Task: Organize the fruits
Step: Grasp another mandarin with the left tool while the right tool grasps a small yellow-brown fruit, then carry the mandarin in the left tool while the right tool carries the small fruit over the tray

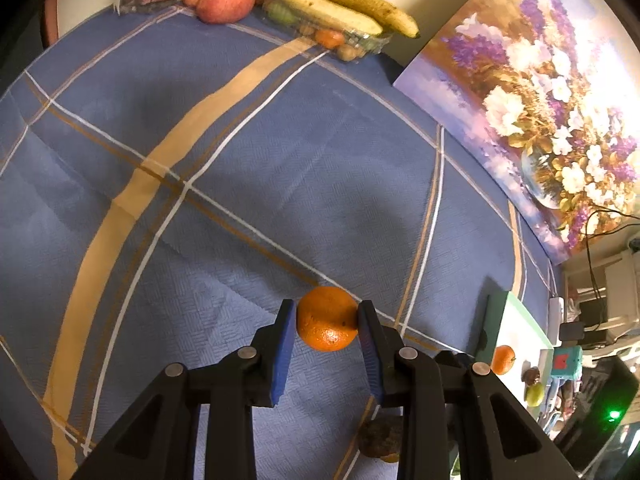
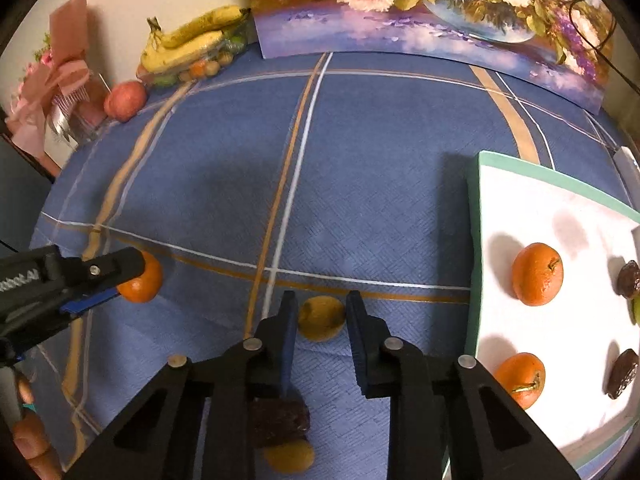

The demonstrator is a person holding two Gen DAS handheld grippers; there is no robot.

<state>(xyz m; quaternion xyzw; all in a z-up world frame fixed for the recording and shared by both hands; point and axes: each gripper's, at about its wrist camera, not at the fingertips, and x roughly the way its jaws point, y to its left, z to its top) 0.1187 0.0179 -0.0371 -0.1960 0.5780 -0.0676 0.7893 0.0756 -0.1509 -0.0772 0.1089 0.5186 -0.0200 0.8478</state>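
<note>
In the left wrist view my left gripper (image 1: 327, 320) is shut on an orange mandarin (image 1: 327, 319), both blue pads touching its sides, on the blue checked tablecloth. The right wrist view shows the same gripper (image 2: 120, 280) and mandarin (image 2: 142, 280) at the left. My right gripper (image 2: 322, 316) is open around a yellow-green fruit (image 2: 322, 318) lying on the cloth, pads a little apart from it. A white tray with a green rim (image 2: 476, 240) at the right holds two mandarins (image 2: 537, 274) (image 2: 520, 378) and dark dates (image 2: 622, 372).
A dark date (image 2: 282, 420) and another yellow fruit (image 2: 290, 456) lie under my right gripper. Bananas (image 2: 192, 36) on a clear box of small fruits and apples (image 2: 126, 100) stand at the far edge. A flower painting (image 2: 420, 8) leans against the wall.
</note>
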